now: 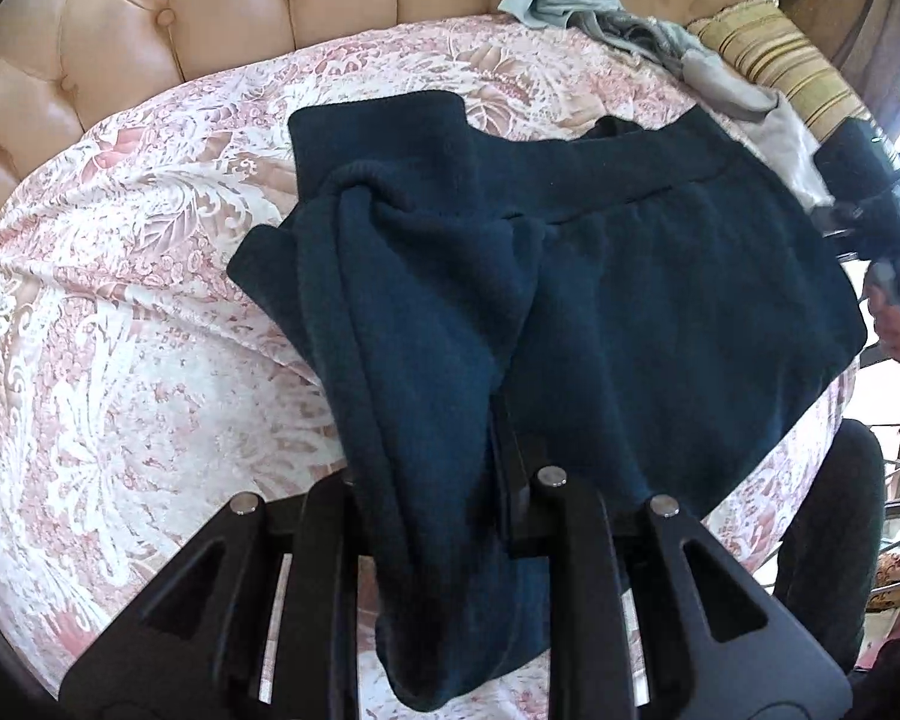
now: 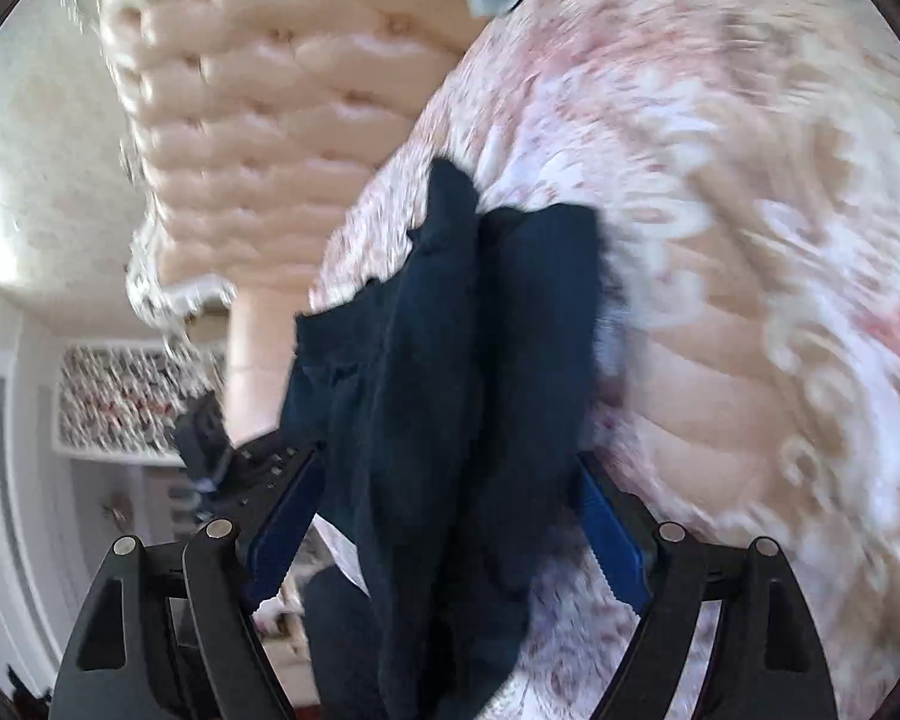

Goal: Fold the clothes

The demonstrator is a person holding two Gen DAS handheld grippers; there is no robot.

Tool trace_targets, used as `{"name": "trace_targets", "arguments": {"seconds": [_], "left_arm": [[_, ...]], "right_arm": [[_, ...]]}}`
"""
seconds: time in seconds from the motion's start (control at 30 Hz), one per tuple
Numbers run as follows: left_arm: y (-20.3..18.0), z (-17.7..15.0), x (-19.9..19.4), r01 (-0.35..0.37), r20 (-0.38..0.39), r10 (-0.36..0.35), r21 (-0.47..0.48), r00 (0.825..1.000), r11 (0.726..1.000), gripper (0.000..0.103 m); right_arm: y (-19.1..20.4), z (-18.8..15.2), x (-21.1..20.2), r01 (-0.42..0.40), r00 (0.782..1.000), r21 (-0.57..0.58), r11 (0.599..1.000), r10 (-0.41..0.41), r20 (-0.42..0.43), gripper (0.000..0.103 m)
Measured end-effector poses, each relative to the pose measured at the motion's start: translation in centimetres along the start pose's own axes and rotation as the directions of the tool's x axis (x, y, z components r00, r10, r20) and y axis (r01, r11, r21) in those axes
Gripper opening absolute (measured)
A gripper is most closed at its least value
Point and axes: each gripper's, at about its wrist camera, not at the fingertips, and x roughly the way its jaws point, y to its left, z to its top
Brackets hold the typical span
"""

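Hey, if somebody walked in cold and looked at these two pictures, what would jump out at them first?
The dark teal garment, spread over the pink floral bedspread, fills the middle of both views. One bunched fold of it runs down into the left claw, which is shut on it, while the right claw stands open with the cloth hanging between its blue fingers. Behind the bed, the tufted peach headboard stands out.

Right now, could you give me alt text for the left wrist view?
A dark teal garment lies half folded on a pink floral bedspread, one end pinched in the left tongs. A tufted headboard and grey clothes sit behind.
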Motion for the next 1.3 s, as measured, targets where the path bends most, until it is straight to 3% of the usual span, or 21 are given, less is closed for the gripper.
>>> {"name": "trace_targets", "arguments": {"seconds": [0.13,0.17,0.2,0.23,0.27,0.3,0.33,0.43,0.57,0.7,0.77,0.8,0.83,0.93,0.97,1.0,1.13,1.27,1.3], "left_arm": [[1.1,-0.5,-0.2,0.066,0.018,-0.065,-0.048,0.998,0.997,0.023],[1.4,-0.7,-0.3,0.089,0.025,-0.088,-0.059,0.996,0.994,0.023],[1.9,-0.9,-0.3,0.12,0.03,-0.119,-0.076,0.993,0.99,0.024],[2.4,-1.1,-0.4,0.151,0.035,-0.149,-0.093,0.988,0.984,0.027],[3.0,-1.2,-0.3,0.179,0.039,-0.176,-0.113,0.984,0.977,0.032],[3.5,-1.2,-0.1,0.207,0.037,-0.204,-0.134,0.978,0.969,0.05],[4.0,-1.3,0.1,0.218,0.035,-0.215,-0.155,0.976,0.963,0.062],[5.9,-1.2,0.8,0.277,0.019,-0.281,-0.245,0.96,0.929,0.062],[7.6,0.0,2.6,0.381,0.003,-0.404,-0.337,0.915,0.861,0.063],[8.6,0.0,5.0,0.479,-0.046,-0.537,-0.392,0.842,0.785,0.064],[9.1,-0.3,4.5,0.536,-0.023,-0.591,-0.395,0.806,0.746,0.059],[9.2,-0.4,4.4,0.547,-0.017,-0.6,-0.39,0.8,0.741,0.046],[9.4,-0.6,4.4,0.549,-0.009,-0.602,-0.397,0.799,0.735,0.03],[9.8,-1.2,4.3,0.565,0.024,-0.61,-0.41,0.792,0.716,0.026],[9.2,-0.8,4.9,0.561,0.027,-0.603,-0.399,0.797,0.725,0.026],[8.7,-0.7,4.9,0.553,0.024,-0.592,-0.39,0.806,0.737,0.026],[7.7,-0.2,4.1,0.533,0.025,-0.563,-0.357,0.826,0.767,0.026],[7.1,0.3,3.6,0.5,0.01,-0.524,-0.316,0.852,0.807,0.026],[7.2,0.1,3.3,0.487,0.004,-0.51,-0.305,0.86,0.819,0.026]], "right_arm": [[0.9,0.5,1.1,0.04,0.999,-0.046,0.998,-0.04,-0.002,0.083],[1.1,0.3,1.1,0.059,0.998,-0.061,0.996,-0.059,0.011,0.076],[1.4,0.1,1.2,0.107,0.994,-0.089,0.99,-0.106,0.017,0.049],[1.6,-0.1,1.3,0.167,0.986,-0.12,0.979,-0.166,0.019,0.042],[1.7,-0.3,1.4,0.183,0.983,-0.123,0.975,-0.182,0.022,0.041],[1.6,-0.4,1.4,0.177,0.984,-0.112,0.978,-0.176,0.024,0.041],[1.5,-0.5,1.4,0.177,0.984,-0.101,0.979,-0.175,0.025,0.041],[1.2,-0.6,1.2,0.191,0.982,-0.077,0.979,-0.189,0.028,0.04],[1.8,-0.7,1.3,0.233,0.973,-0.096,0.968,-0.232,0.018,0.041],[2.0,-0.4,1.4,0.229,0.973,-0.084,0.97,-0.23,-0.003,0.044],[2.0,-0.4,1.5,0.231,0.973,-0.082,0.97,-0.232,-0.007,0.044],[2.2,-0.4,1.6,0.237,0.971,-0.088,0.967,-0.239,-0.009,0.045],[2.5,-0.4,1.8,0.247,0.969,-0.092,0.965,-0.249,-0.01,0.045],[3.4,-0.3,2.4,0.273,0.961,-0.101,0.957,-0.276,-0.02,0.062],[3.9,-0.3,2.8,0.28,0.958,-0.115,0.953,-0.284,-0.025,0.075],[4.4,-0.3,3.2,0.287,0.956,-0.128,0.949,-0.293,-0.031,0.079],[6.0,-0.6,4.0,0.407,0.91,-0.18,0.895,-0.414,-0.001,0.072],[5.0,-0.7,3.0,0.381,0.924,-0.096,0.92,-0.381,0.016,0.07],[4.9,-0.7,2.9,0.383,0.923,-0.103,0.918,-0.383,0.02,0.062]]}}
